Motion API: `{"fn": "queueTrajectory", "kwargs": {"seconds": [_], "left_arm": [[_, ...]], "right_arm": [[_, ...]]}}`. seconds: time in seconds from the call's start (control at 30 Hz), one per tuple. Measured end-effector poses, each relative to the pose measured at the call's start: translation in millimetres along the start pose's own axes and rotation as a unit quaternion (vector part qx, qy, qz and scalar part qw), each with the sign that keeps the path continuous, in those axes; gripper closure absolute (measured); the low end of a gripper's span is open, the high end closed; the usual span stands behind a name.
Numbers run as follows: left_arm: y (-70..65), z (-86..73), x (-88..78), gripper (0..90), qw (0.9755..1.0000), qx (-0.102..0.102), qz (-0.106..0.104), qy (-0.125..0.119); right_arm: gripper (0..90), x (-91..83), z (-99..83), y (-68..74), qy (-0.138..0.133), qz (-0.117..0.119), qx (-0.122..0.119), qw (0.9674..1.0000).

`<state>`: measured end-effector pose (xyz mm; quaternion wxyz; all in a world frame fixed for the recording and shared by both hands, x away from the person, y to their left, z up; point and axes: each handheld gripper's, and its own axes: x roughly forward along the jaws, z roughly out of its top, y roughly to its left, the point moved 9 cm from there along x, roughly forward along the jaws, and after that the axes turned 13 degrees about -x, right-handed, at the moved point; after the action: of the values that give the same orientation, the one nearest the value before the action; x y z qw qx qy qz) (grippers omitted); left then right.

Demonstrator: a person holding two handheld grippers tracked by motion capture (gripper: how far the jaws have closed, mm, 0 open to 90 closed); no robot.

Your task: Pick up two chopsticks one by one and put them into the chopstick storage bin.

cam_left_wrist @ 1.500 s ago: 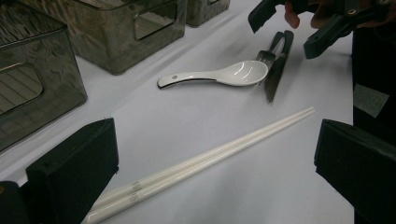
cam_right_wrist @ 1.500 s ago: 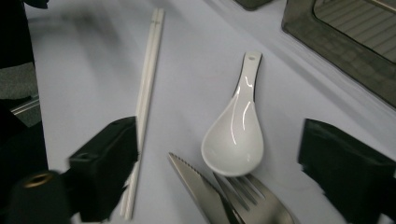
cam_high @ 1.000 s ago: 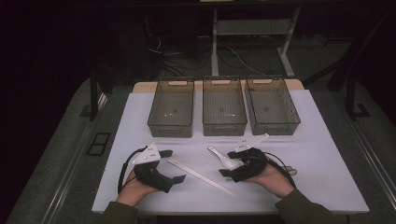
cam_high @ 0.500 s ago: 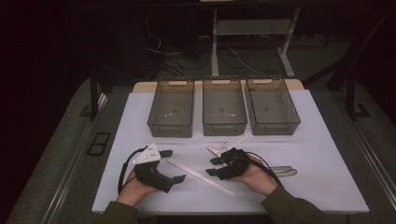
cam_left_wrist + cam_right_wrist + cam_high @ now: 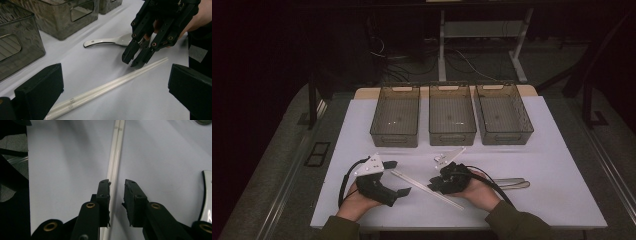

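A pair of white chopsticks (image 5: 427,189) lies slantwise on the white table (image 5: 557,170) between my two grippers. My right gripper (image 5: 432,185) is down over their middle. In the right gripper view the chopsticks (image 5: 115,157) run between its jaws, which have just been closing. The left pad touches them and a gap remains at the right pad (image 5: 117,187). A white spoon (image 5: 447,157) lies just behind that gripper, toward the bins. My left gripper (image 5: 398,177) rests at the chopsticks' left end, jaws wide open, and looks along the chopsticks (image 5: 107,86) to the right gripper (image 5: 136,56) and the spoon (image 5: 110,41).
Three smoky transparent bins (image 5: 396,117) (image 5: 452,116) (image 5: 503,115) stand in a row at the back of the table. A metal utensil (image 5: 512,184) lies to the right of the right hand. The spoon's edge (image 5: 206,192) is close beside the right jaw.
The right gripper has moved left and slightly down, from beside the spoon onto the chopsticks, and its jaws have narrowed around them. The left gripper has stayed put.
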<state>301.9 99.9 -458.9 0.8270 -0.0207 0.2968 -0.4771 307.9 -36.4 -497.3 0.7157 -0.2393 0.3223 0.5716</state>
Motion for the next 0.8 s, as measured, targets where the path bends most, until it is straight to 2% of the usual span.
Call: {"fn": "queueTrajectory", "kwargs": {"seconds": [0.1, 0.33, 0.47, 0.57, 0.8], "left_arm": [[-0.5, 0.3, -0.3, 0.0, 1.0000, 0.001, -0.001, -0.001], [-0.4, 0.2, -0.1, 0.0, 1.0000, 0.001, -0.001, -0.001], [-0.4, 0.4, -0.3, 0.0, 1.0000, 0.001, -0.001, -0.001], [-0.6, 0.4, -0.3, 0.0, 1.0000, 0.001, -0.002, -0.001], [-0.4, 0.5, -0.5, 0.0, 1.0000, 0.001, -0.001, -0.002]], "right_arm": [[75.4, 2.2, -2.3, 0.2, 0.007, 0.001, -0.011, 0.9999], [77.9, 6.4, -3.9, 1.0, 0.014, -0.004, -0.017, 0.9997], [79.4, 7.7, -3.8, 1.5, 0.017, -0.009, -0.012, 0.9997], [79.4, 7.5, -4.9, 0.0, 0.020, -0.011, -0.018, 0.9996], [79.5, 7.8, -2.7, 1.6, 0.013, -0.007, -0.015, 0.9998]]}}
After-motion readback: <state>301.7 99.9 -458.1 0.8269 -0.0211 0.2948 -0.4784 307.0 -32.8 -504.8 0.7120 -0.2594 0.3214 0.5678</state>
